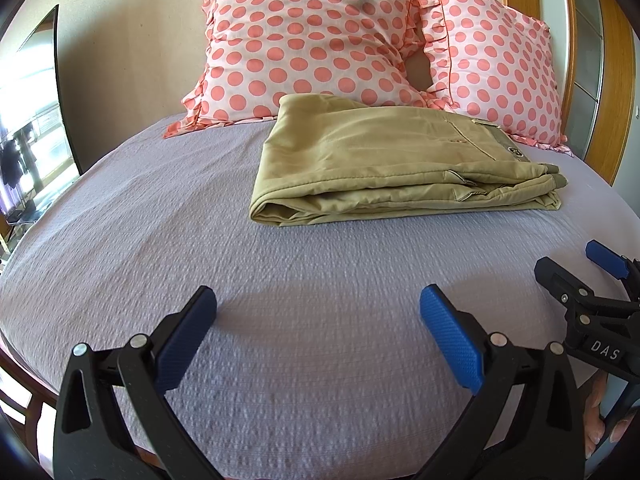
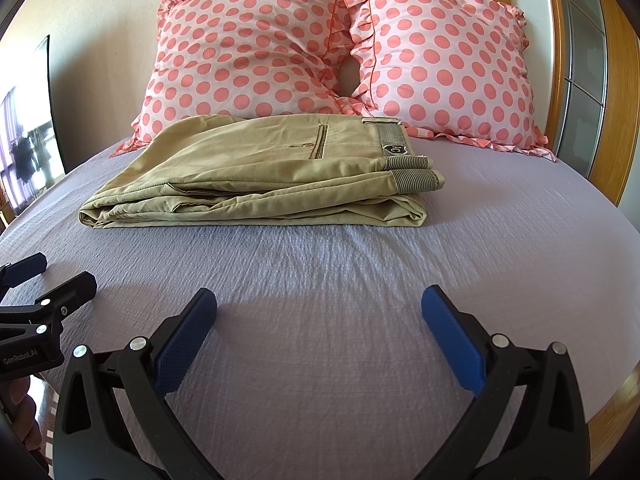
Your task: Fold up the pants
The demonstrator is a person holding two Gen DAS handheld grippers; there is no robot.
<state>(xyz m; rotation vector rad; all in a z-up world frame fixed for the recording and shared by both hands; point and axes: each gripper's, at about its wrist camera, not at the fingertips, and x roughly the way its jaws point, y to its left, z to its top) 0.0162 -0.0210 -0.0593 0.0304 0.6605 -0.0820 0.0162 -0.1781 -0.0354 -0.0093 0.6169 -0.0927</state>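
Observation:
Khaki pants (image 1: pixel 384 160) lie folded in a compact stack on the lilac bedspread (image 1: pixel 200 240), waistband to the right, just before the pillows; they also show in the right wrist view (image 2: pixel 264 172). My left gripper (image 1: pixel 318 308) is open and empty, hovering above the bedspread well short of the pants. My right gripper (image 2: pixel 319 308) is open and empty too, equally far back from them. The right gripper shows at the right edge of the left wrist view (image 1: pixel 580 272), and the left gripper at the left edge of the right wrist view (image 2: pixel 48 276).
Two pink polka-dot pillows (image 2: pixel 256 52) (image 2: pixel 444 64) lean against the wall behind the pants. A wooden frame and wardrobe door (image 2: pixel 588 80) stand at the right. A dark screen (image 1: pixel 36 120) stands at the left. The bed's wooden edge (image 2: pixel 616 412) curves near me.

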